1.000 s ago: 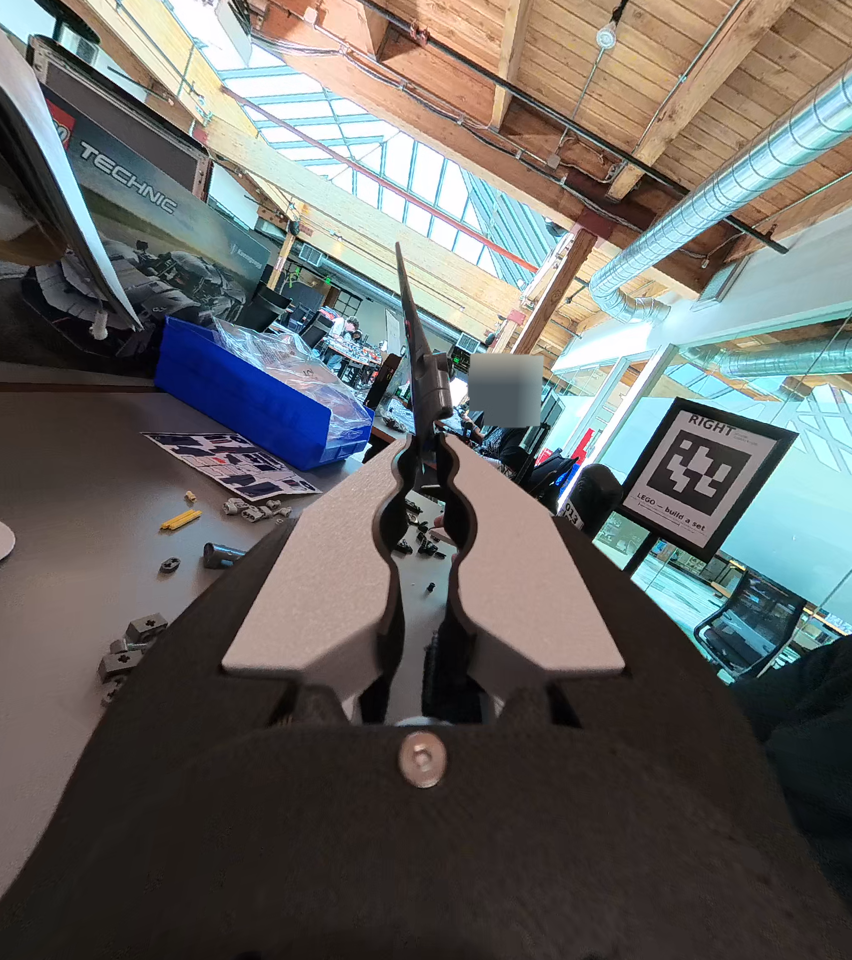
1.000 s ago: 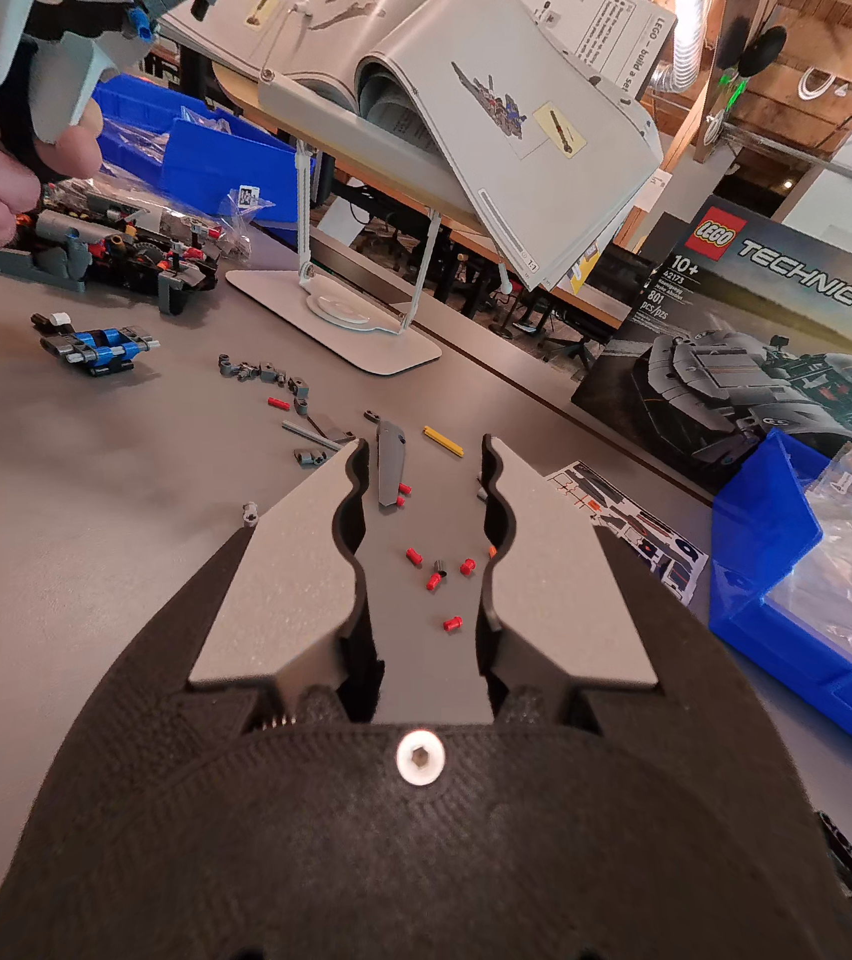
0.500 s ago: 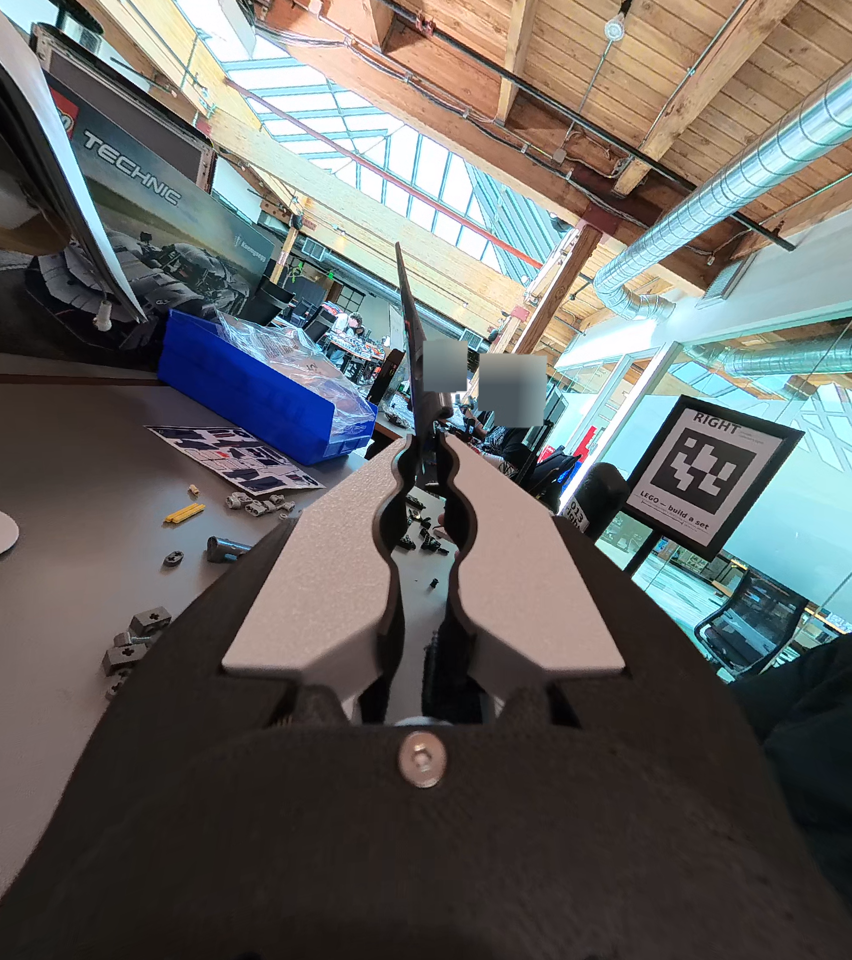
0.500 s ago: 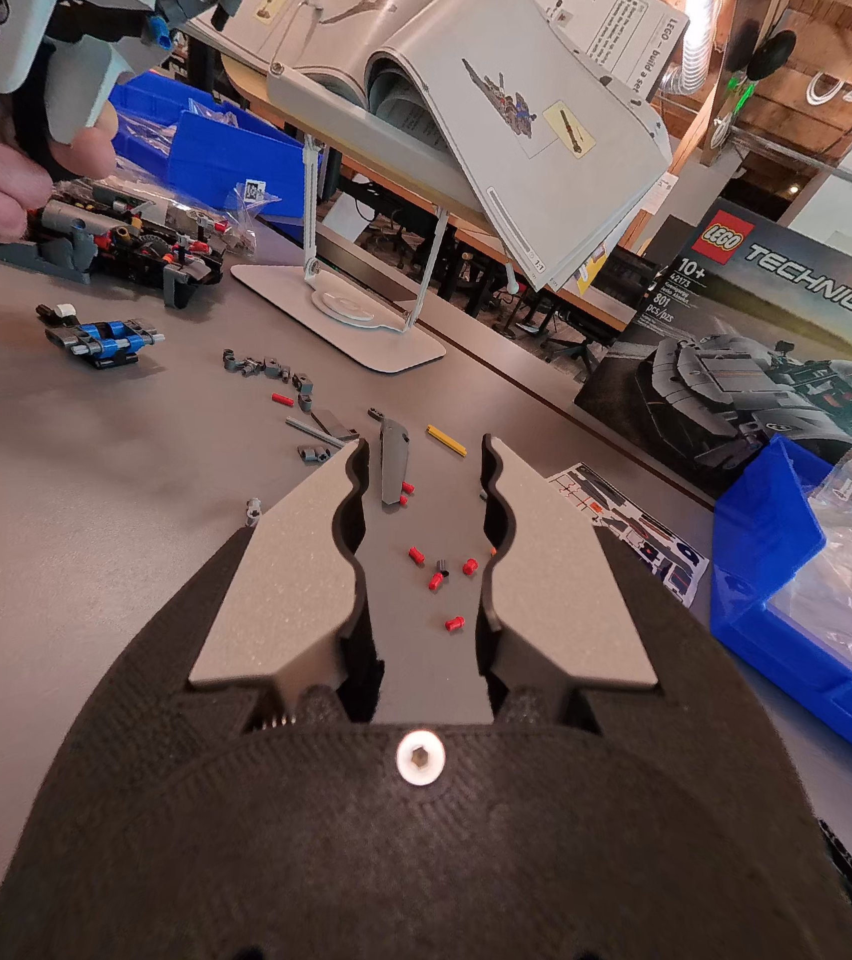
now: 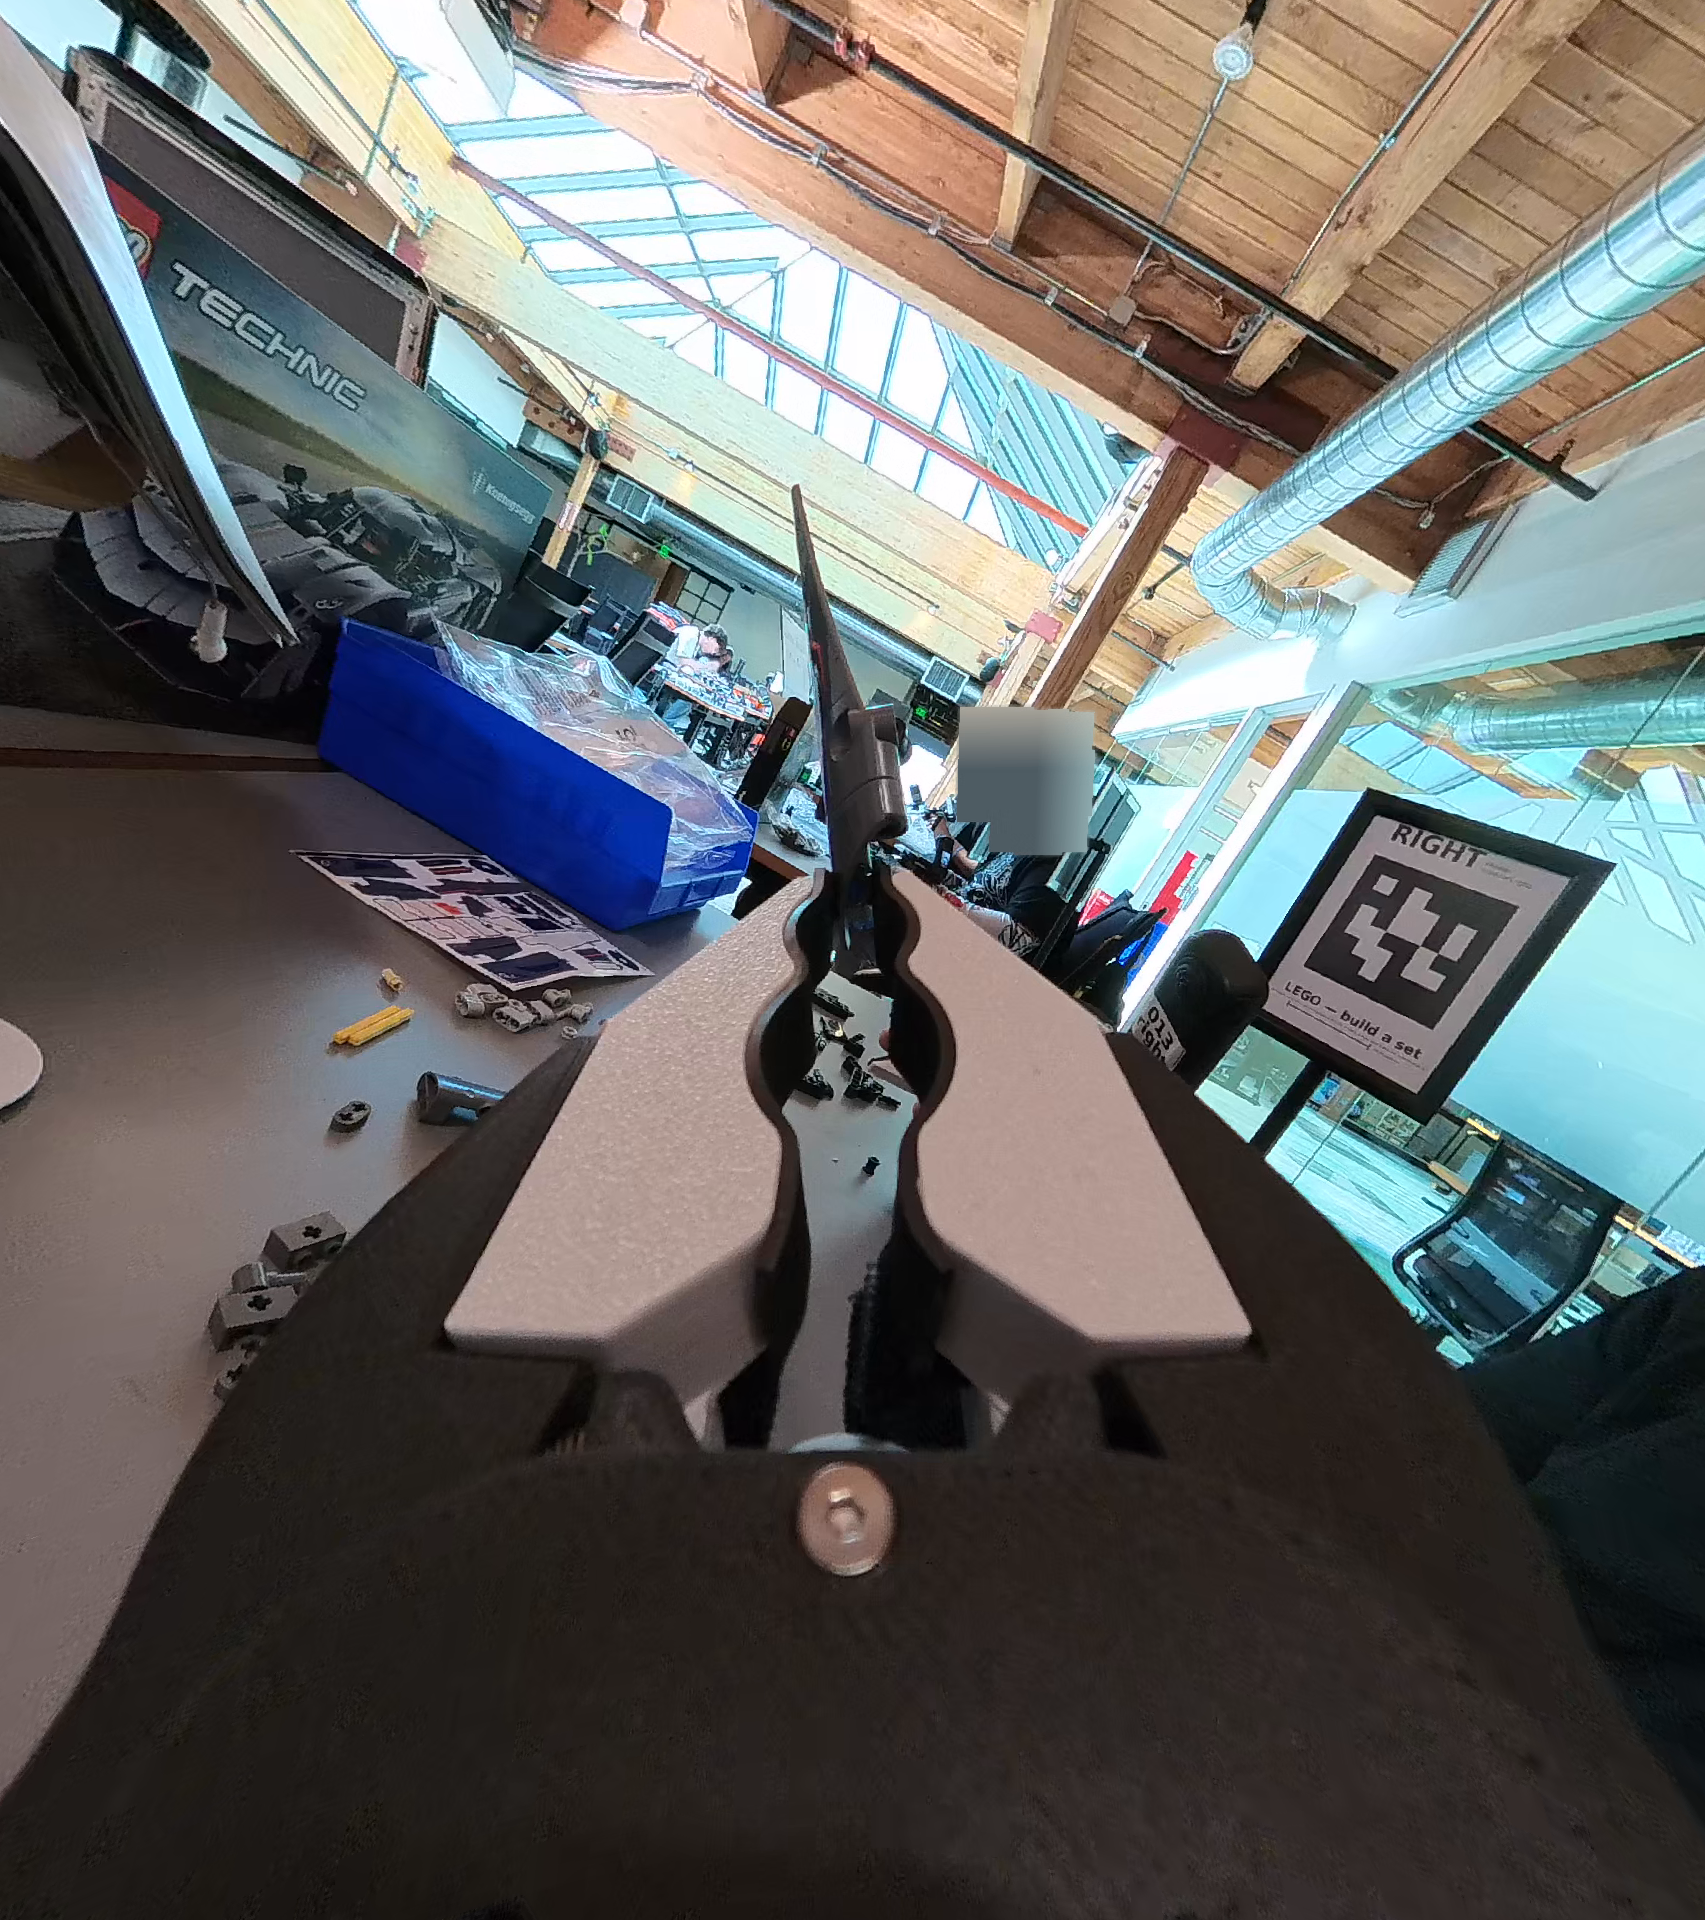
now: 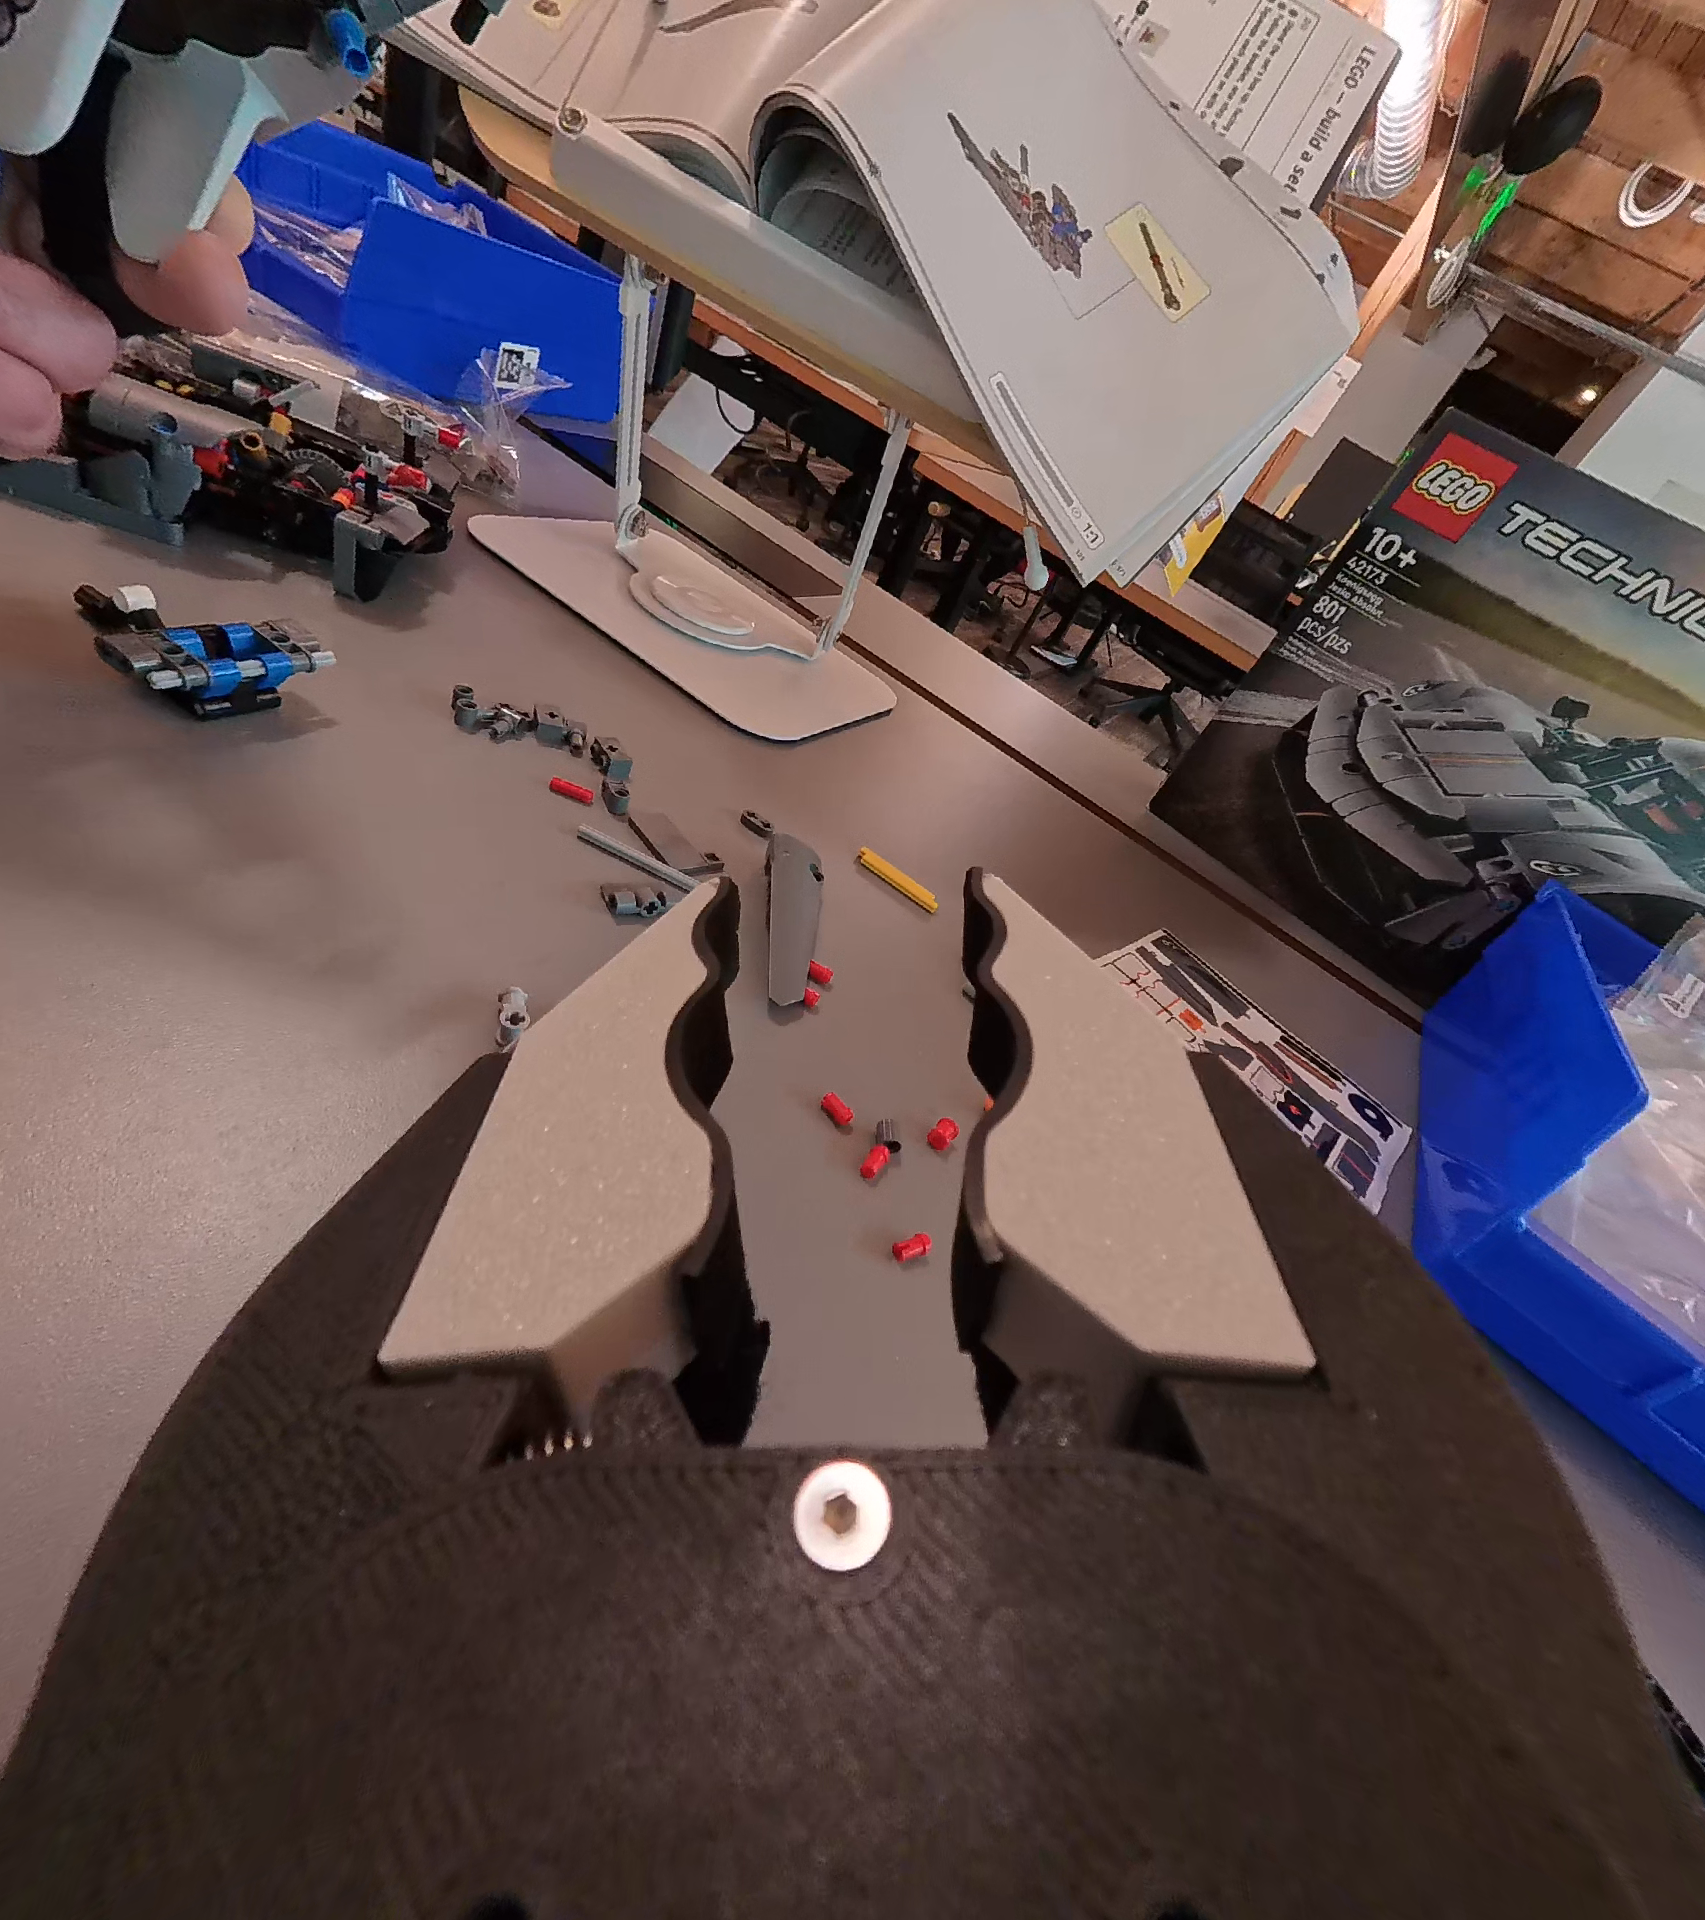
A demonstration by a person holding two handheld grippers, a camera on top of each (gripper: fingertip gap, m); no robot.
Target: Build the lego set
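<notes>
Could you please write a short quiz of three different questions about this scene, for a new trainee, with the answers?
1. True or false: the right gripper is holding a red pin.
2. Multiple choice: the left gripper is shut on A) a yellow axle, B) a dark pointed panel piece, C) a sticker sheet.
3. Fill in: the yellow axle lies on the table just beyond the right gripper, to the right of a long ____ panel piece.

Key
1. False: its jaws stand open, and the red pins lie loose on the table between them.
2. B: the dark pointed panel piece stands up from its tips.
3. Grey: the grey panel piece.
</notes>
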